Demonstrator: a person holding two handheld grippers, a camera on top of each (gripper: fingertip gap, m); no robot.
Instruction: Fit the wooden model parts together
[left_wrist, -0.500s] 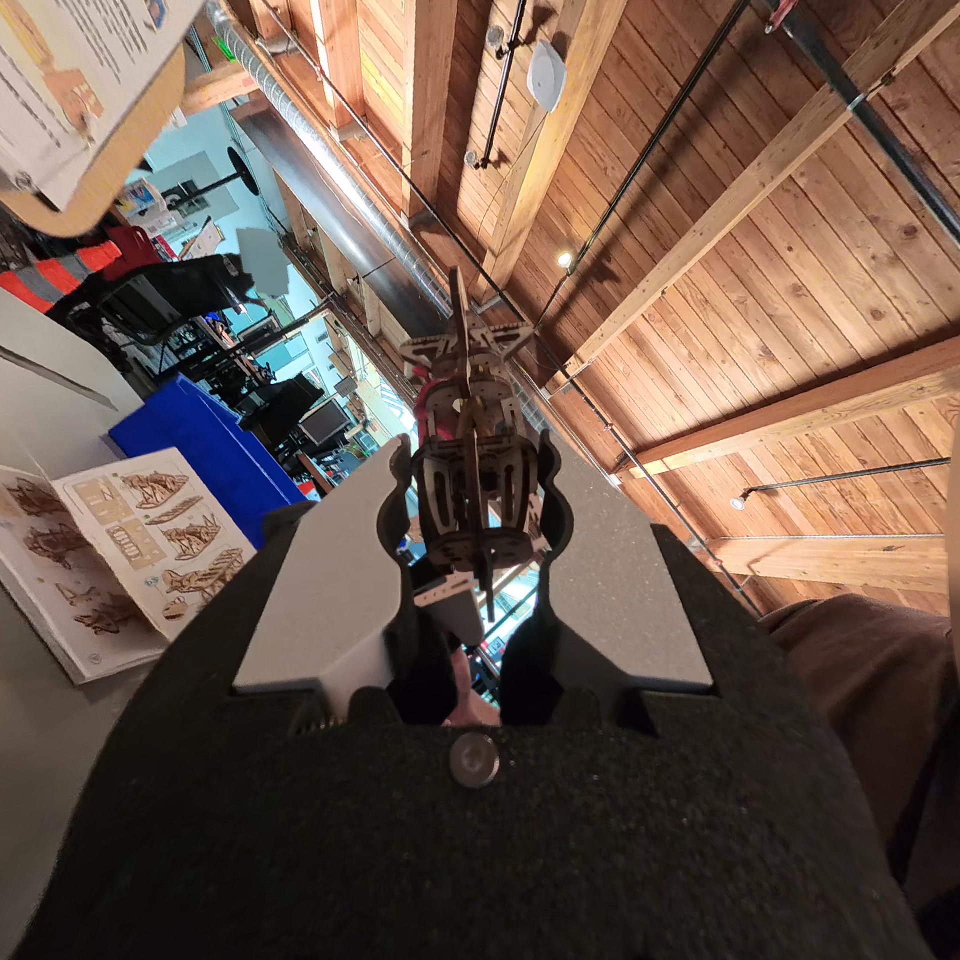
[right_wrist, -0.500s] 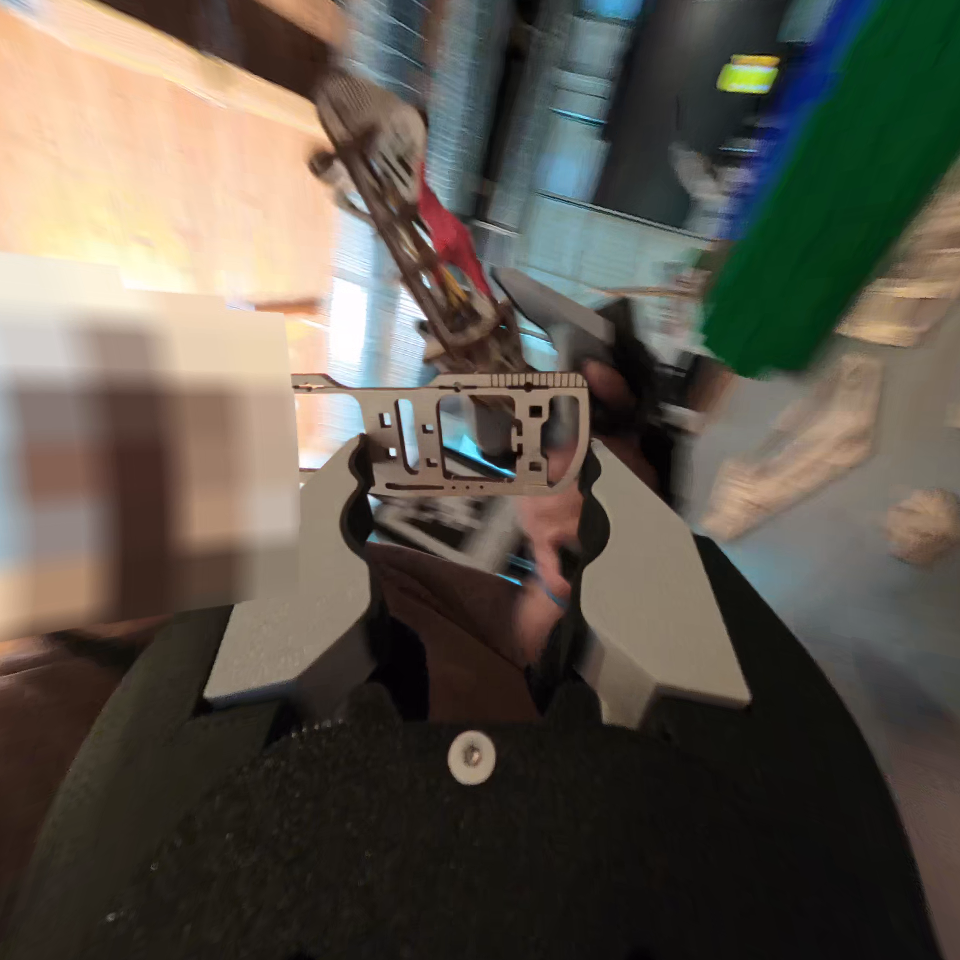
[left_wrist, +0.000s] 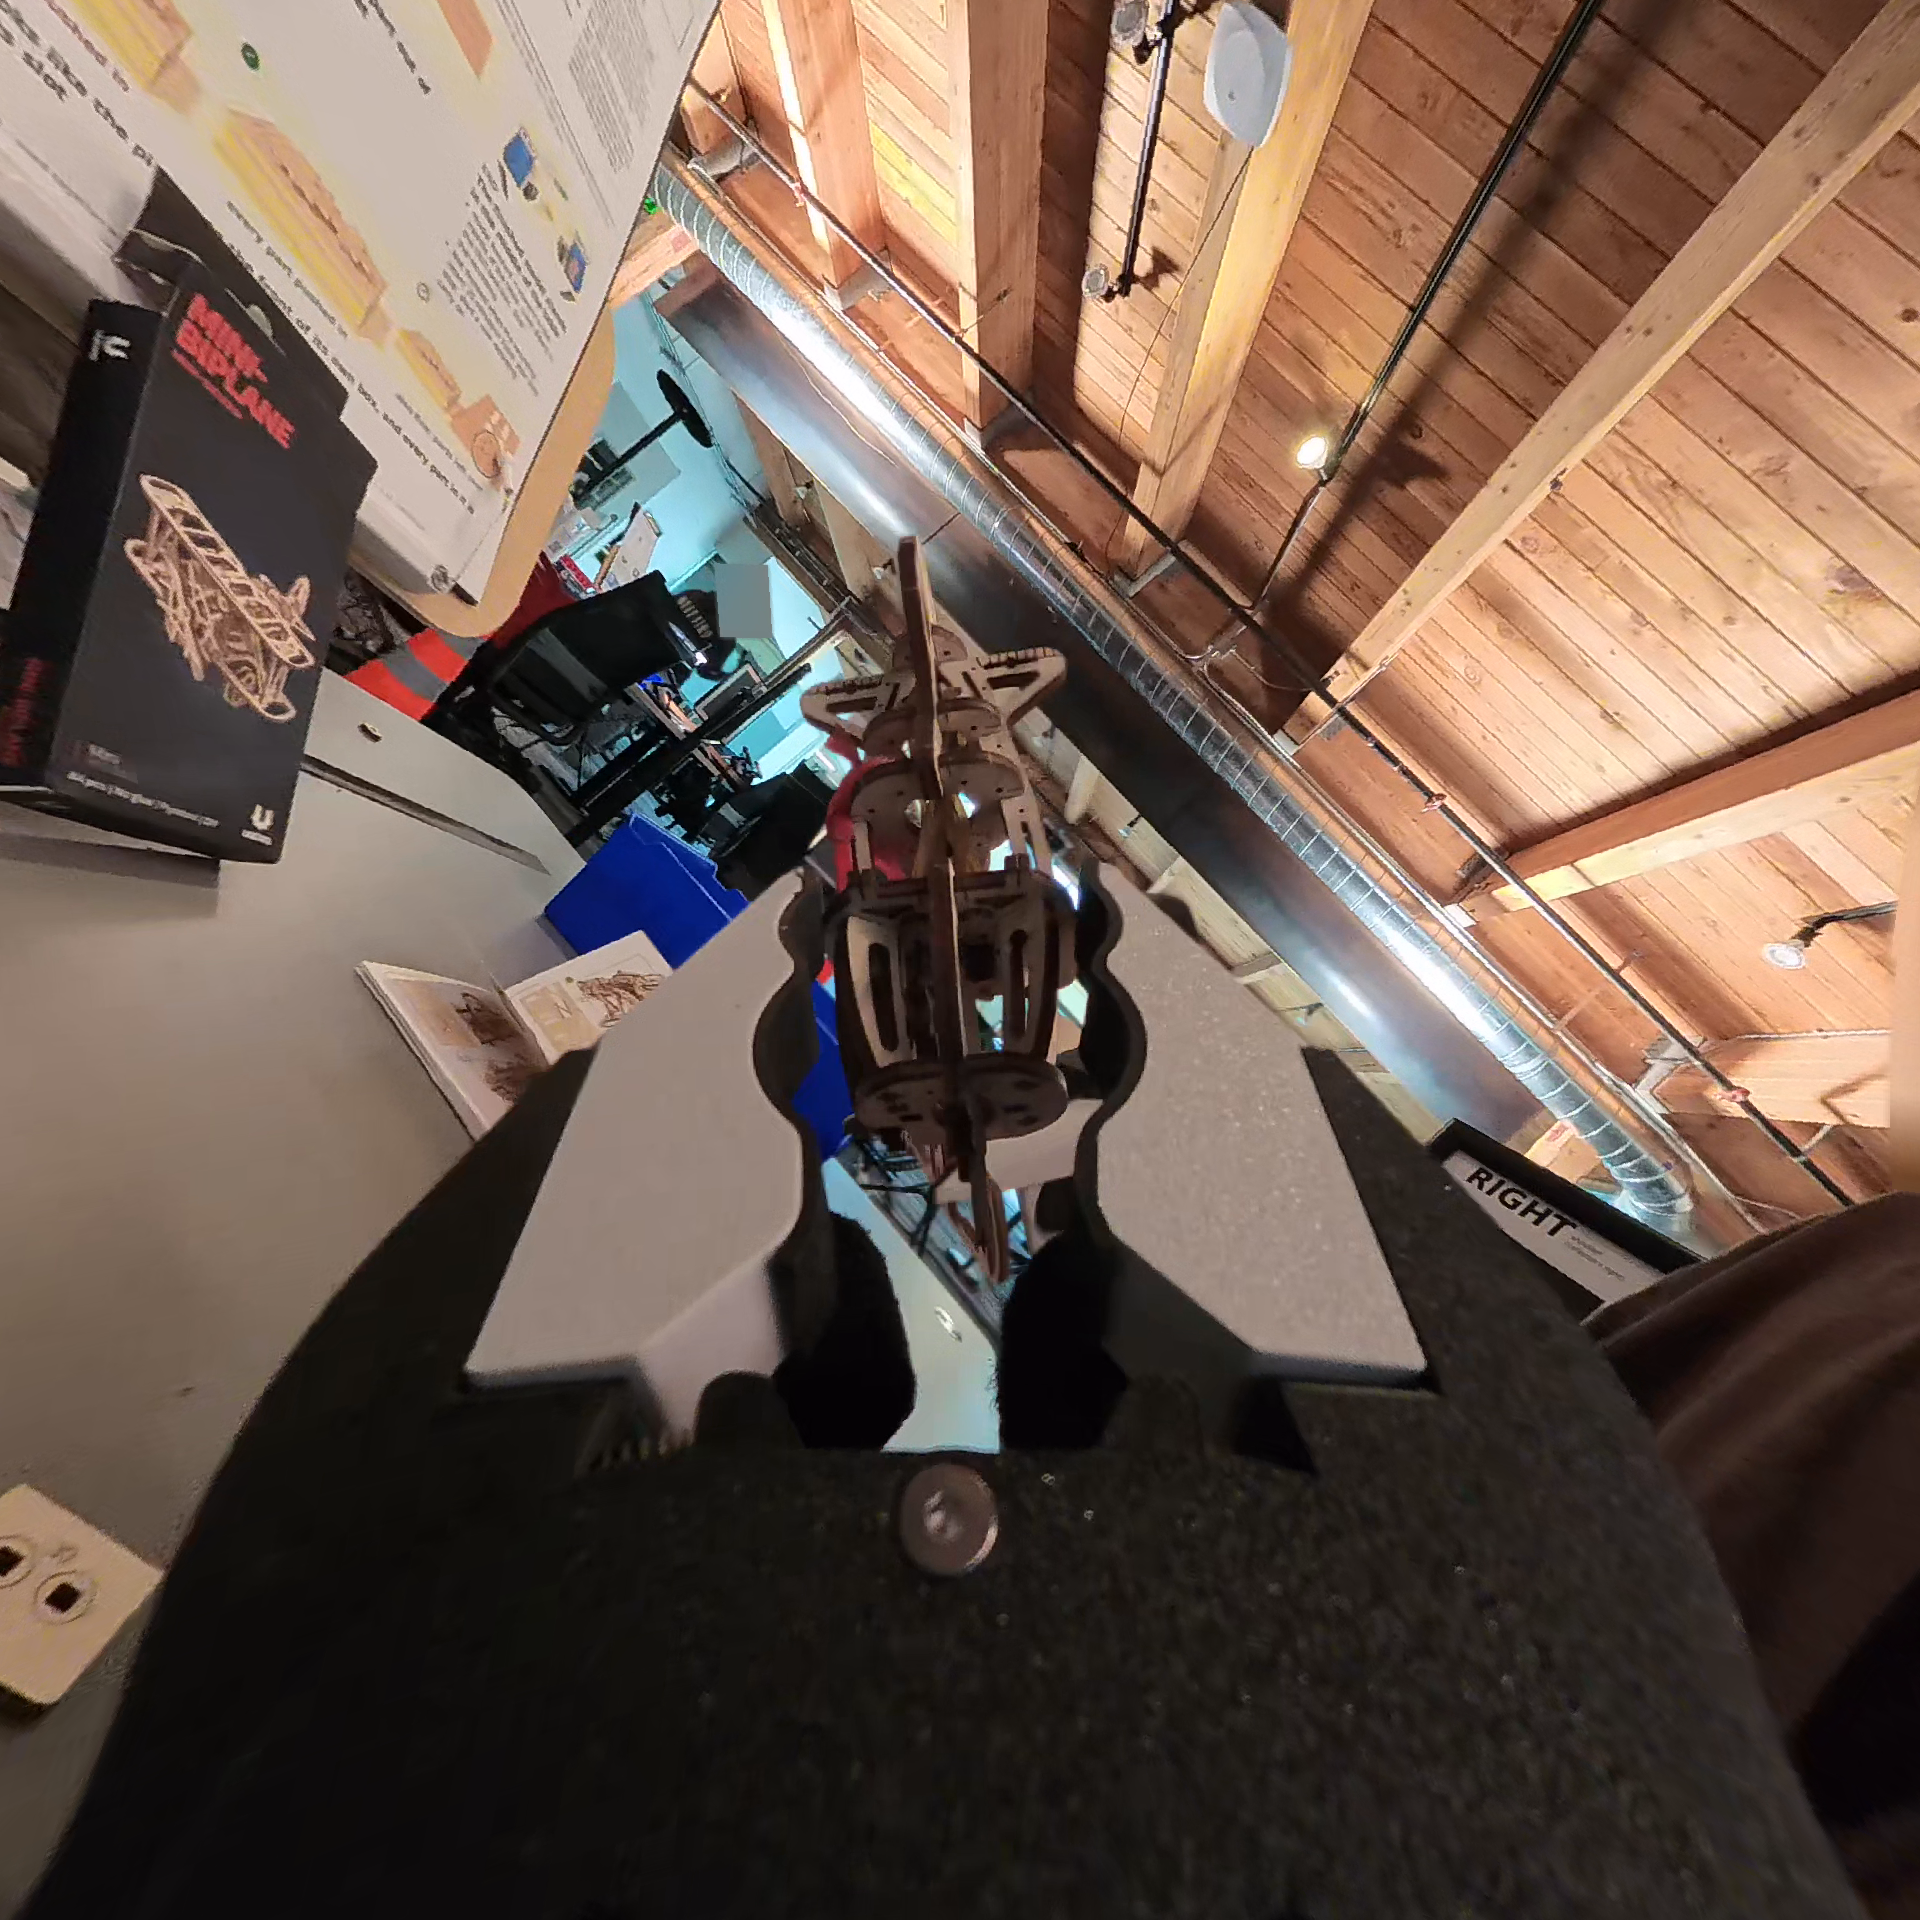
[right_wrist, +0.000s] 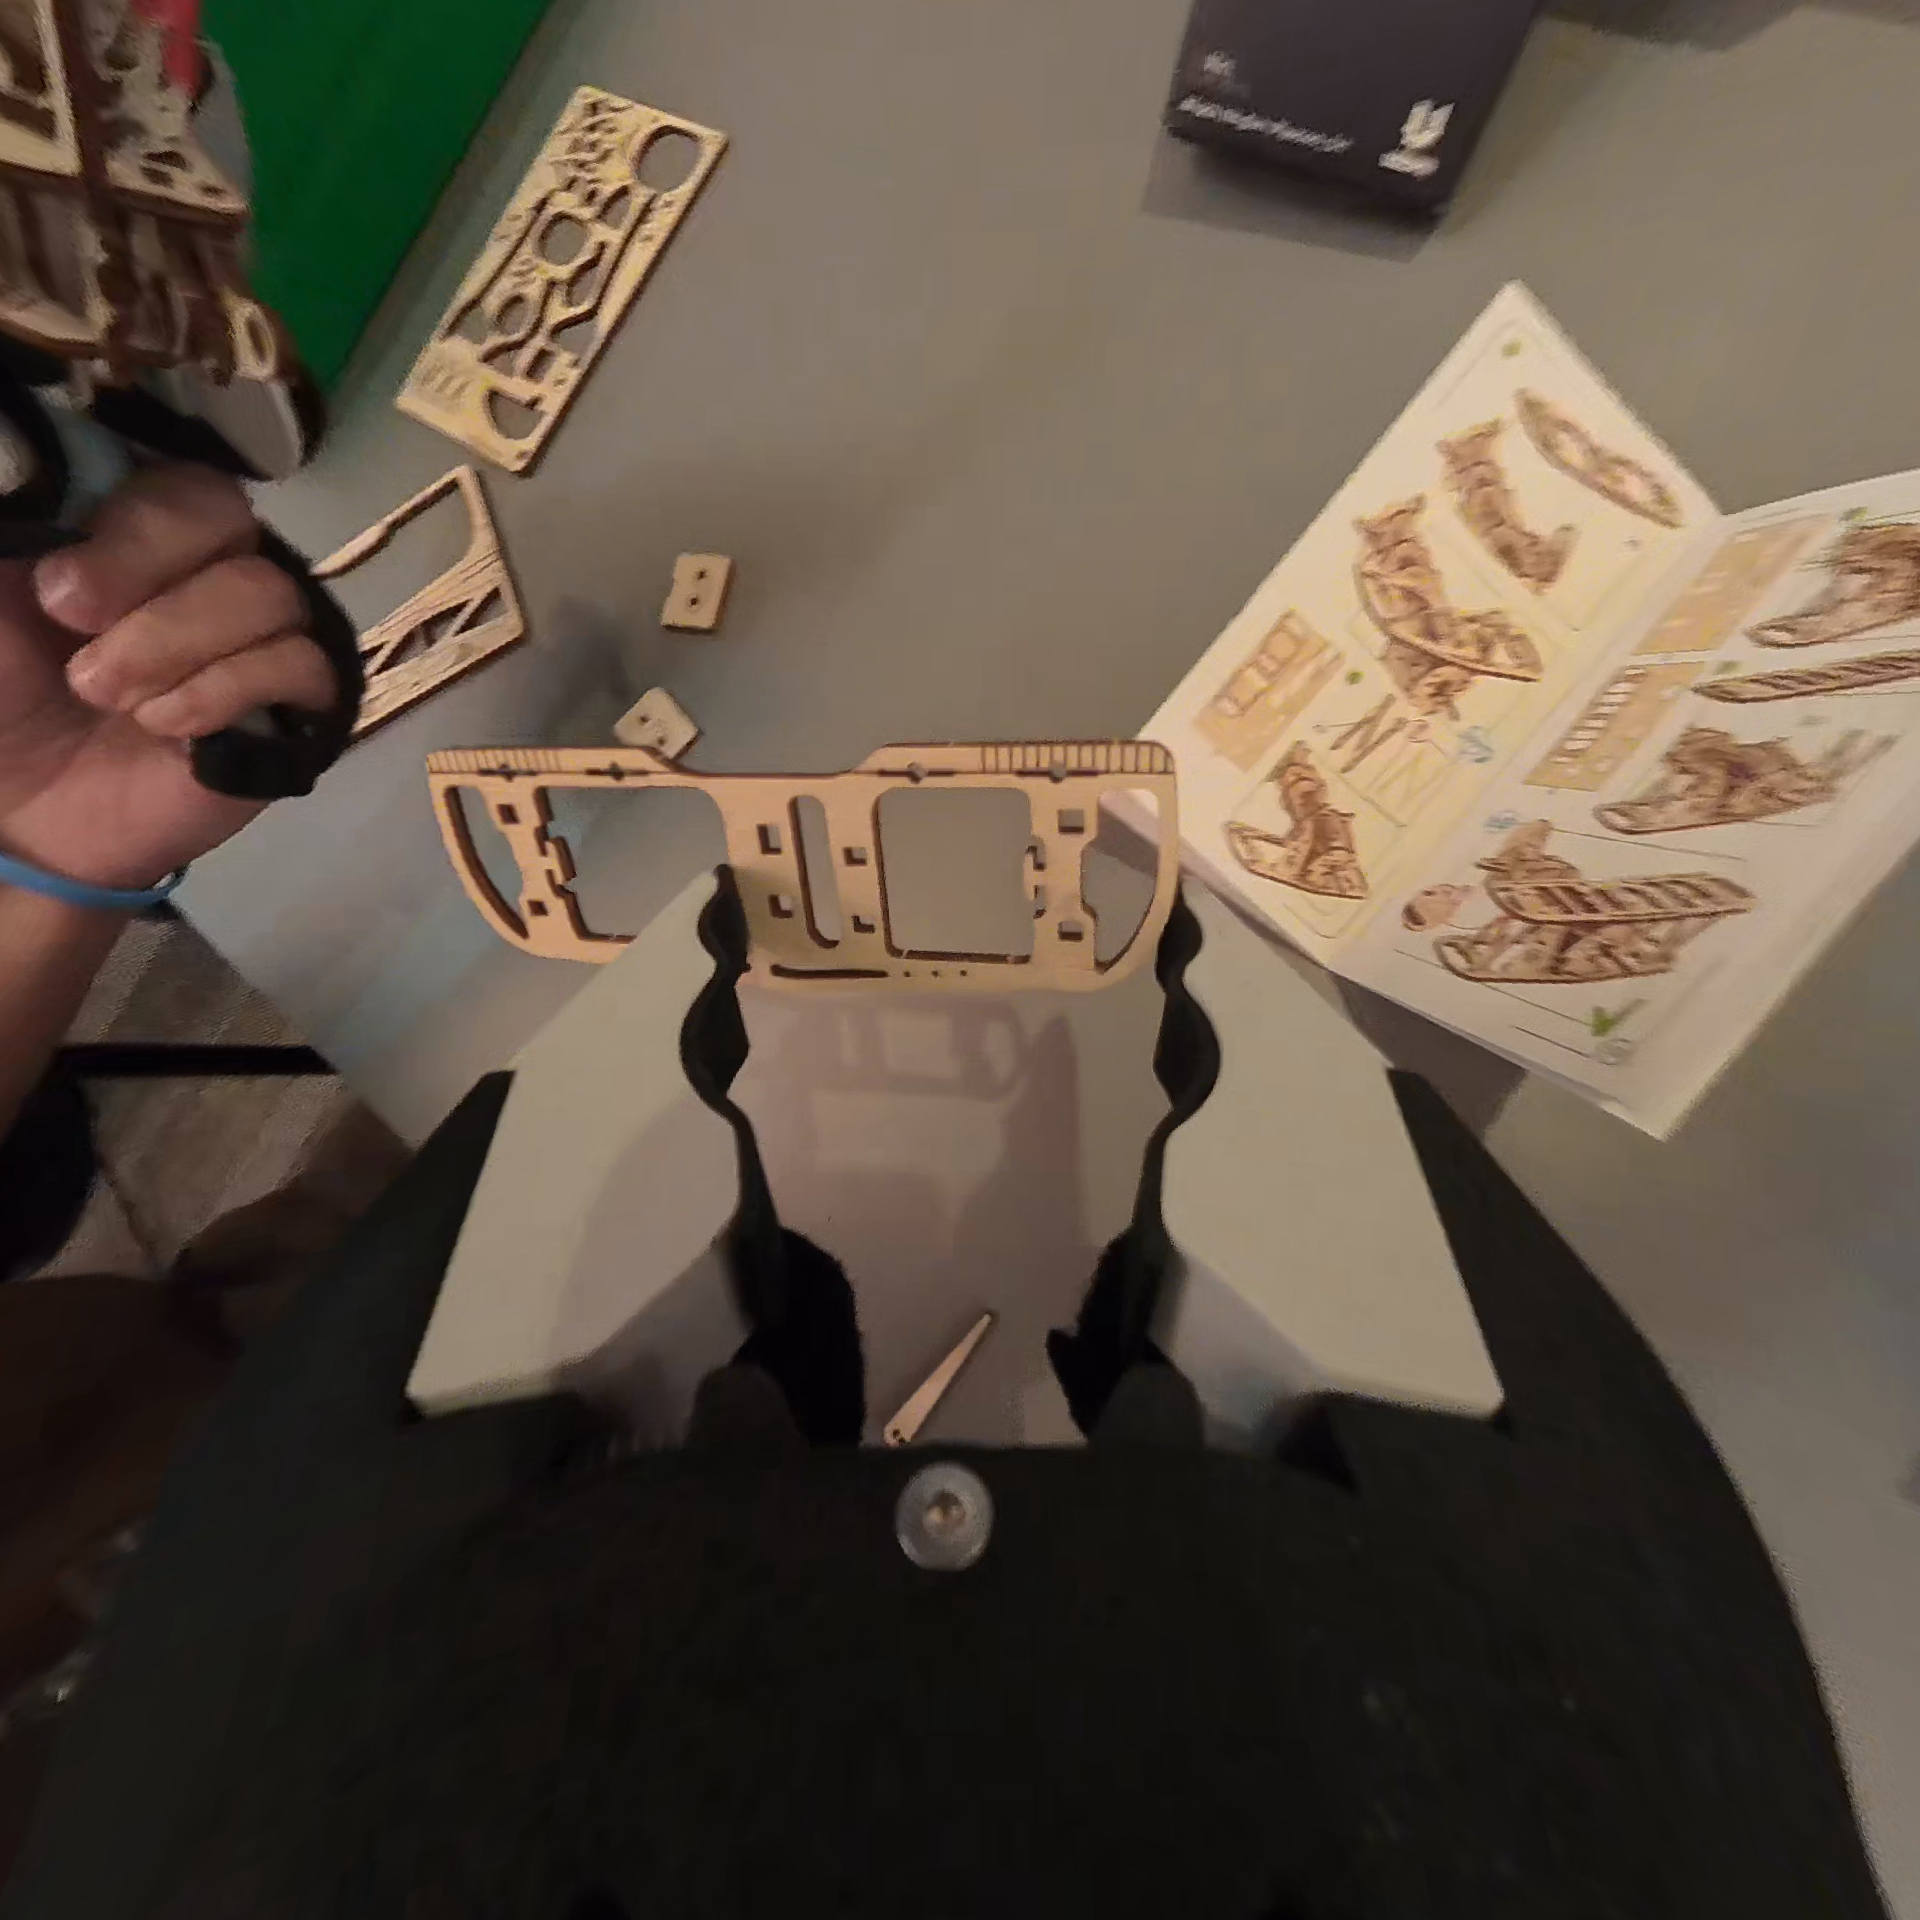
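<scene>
While left gripper (left_wrist: 951, 1039) clamps half-built plane body (left_wrist: 951, 966) aloft, right gripper (right_wrist: 951, 925) pinches flat wing panel (right_wrist: 805, 868) over table (right_wrist: 935, 436), not yet joined. Emptied part sheets (right_wrist: 566, 275) at 11 o'clock, manual (right_wrist: 1538, 707) at 2. Assembly about midway, judging by this.

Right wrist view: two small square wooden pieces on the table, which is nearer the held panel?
The lower square, tilted, just above the panel's top edge. The other square lies farther up.

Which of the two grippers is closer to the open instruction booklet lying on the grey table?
Right. The right gripper, holding a flat wooden panel, hangs beside the open instruction booklet; the left gripper tilts toward the ceiling, farther away.
</scene>
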